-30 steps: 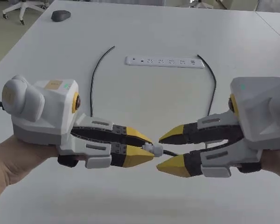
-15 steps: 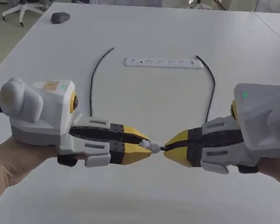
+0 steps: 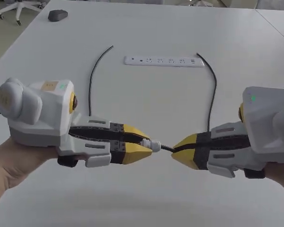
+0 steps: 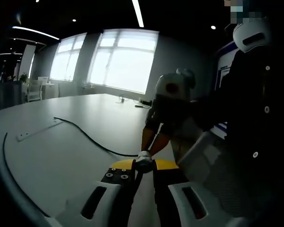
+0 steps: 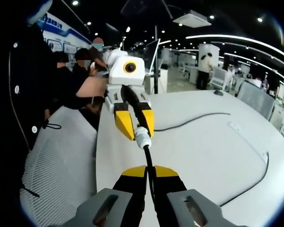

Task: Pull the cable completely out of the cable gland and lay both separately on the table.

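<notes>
A small white cable gland [image 3: 151, 144] sits between the yellow tips of my left gripper [image 3: 148, 145], which is shut on it above the white table [image 3: 146, 104]. A short stretch of black cable [image 3: 166, 148] runs from the gland into my right gripper [image 3: 175, 152], which is shut on the cable. The rest of that cable [image 3: 212, 94] trails back over the table toward the power strip. In the right gripper view the gland [image 5: 141, 135] and cable [image 5: 148, 163] lie straight ahead of my right gripper [image 5: 150, 171], with the left gripper [image 5: 132, 120] facing it. The left gripper view has the gland [image 4: 143, 158] at my left gripper's tips [image 4: 143, 164].
A white power strip [image 3: 158, 61] lies across the table's far middle. A second black cable [image 3: 91, 80] curves at its left. A dark mouse [image 3: 57, 15] sits at the far left corner. People [image 5: 80, 61] stand beyond the table edge.
The right gripper has gone from open to shut on the cable beside the gland, then drawn away to the right, baring a short length of cable between the two grippers.
</notes>
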A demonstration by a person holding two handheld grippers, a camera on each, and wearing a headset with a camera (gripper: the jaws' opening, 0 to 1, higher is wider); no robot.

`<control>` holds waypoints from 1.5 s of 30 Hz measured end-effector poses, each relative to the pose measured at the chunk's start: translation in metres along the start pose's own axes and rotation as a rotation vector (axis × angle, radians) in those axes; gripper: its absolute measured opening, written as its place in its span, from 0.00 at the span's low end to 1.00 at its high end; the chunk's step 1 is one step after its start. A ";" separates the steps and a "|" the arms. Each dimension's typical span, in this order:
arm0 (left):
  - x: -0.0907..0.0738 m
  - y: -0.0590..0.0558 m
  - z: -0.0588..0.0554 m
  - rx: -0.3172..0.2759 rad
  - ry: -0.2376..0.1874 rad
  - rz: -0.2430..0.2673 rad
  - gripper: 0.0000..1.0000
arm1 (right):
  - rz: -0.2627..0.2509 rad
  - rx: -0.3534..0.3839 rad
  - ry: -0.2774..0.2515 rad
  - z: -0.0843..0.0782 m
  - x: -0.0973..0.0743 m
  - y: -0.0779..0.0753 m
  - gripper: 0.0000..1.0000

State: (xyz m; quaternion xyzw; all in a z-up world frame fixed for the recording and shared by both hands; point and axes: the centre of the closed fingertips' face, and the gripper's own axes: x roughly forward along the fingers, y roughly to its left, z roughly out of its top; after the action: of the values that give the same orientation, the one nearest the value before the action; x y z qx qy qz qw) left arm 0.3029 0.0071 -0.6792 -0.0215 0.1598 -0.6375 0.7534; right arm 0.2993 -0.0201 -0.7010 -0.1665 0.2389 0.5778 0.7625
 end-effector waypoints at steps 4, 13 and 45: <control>0.001 0.001 -0.002 0.000 0.005 -0.001 0.15 | -0.009 0.015 0.010 -0.004 -0.001 -0.003 0.00; 0.002 0.004 -0.003 -0.005 -0.001 0.006 0.15 | -0.073 0.159 0.034 -0.021 -0.006 -0.015 0.00; 0.004 0.006 -0.006 0.001 0.017 0.014 0.15 | -0.263 0.390 0.117 -0.082 -0.046 -0.051 0.00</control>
State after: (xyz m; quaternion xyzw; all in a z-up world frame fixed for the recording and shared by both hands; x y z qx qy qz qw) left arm 0.3078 0.0052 -0.6870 -0.0146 0.1662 -0.6323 0.7566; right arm 0.3241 -0.1144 -0.7447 -0.0791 0.3662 0.4059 0.8336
